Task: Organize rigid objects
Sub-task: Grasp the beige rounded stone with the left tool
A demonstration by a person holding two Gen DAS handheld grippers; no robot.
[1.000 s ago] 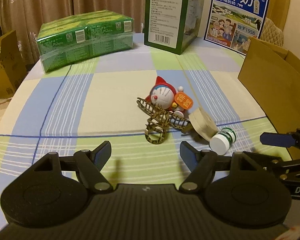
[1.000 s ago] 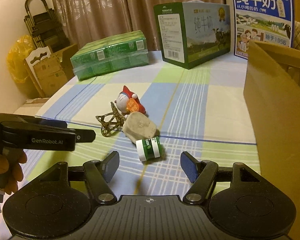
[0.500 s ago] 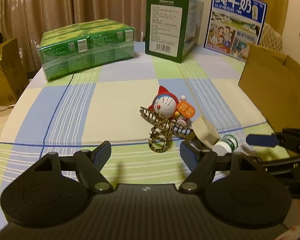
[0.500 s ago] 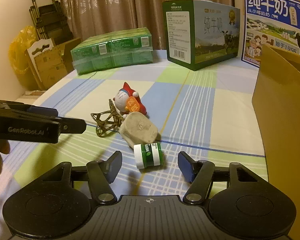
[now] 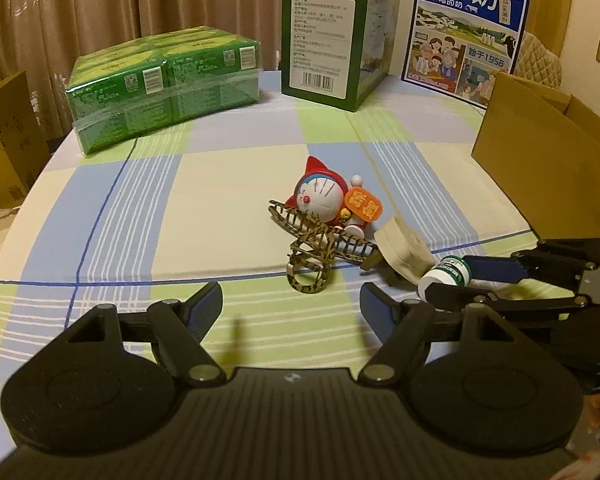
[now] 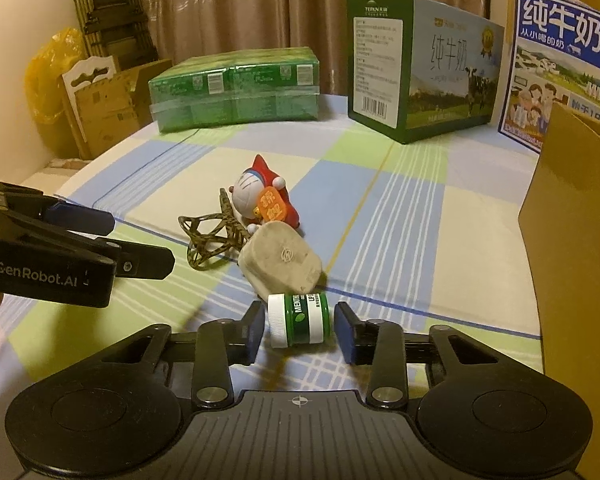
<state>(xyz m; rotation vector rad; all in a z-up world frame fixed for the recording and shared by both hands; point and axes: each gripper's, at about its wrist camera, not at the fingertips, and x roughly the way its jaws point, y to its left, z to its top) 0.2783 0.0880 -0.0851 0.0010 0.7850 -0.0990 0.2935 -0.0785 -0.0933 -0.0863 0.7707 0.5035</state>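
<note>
A small green bottle with a white cap (image 6: 299, 319) lies on its side on the checked tablecloth. My right gripper (image 6: 300, 330) is open with one finger on each side of the bottle, small gaps showing. Behind it lie a beige case (image 6: 280, 258), a leopard-print hair clip (image 6: 212, 236) and a Doraemon toy (image 6: 260, 200). My left gripper (image 5: 290, 304) is open and empty, just short of the hair clip (image 5: 312, 248). The bottle (image 5: 444, 278) and right gripper (image 5: 464, 282) show at the right of the left wrist view.
An open cardboard box (image 6: 580, 240) stands at the right. A green wrapped pack (image 5: 164, 88), a green milk carton box (image 5: 332, 36) and a blue milk box (image 5: 464, 28) stand along the far edge of the table. More cardboard stands off the table's left (image 5: 4, 140).
My right gripper moved forward and narrowed, so the green bottle now lies between its fingers. The left gripper stayed open and shifted only slightly.
</note>
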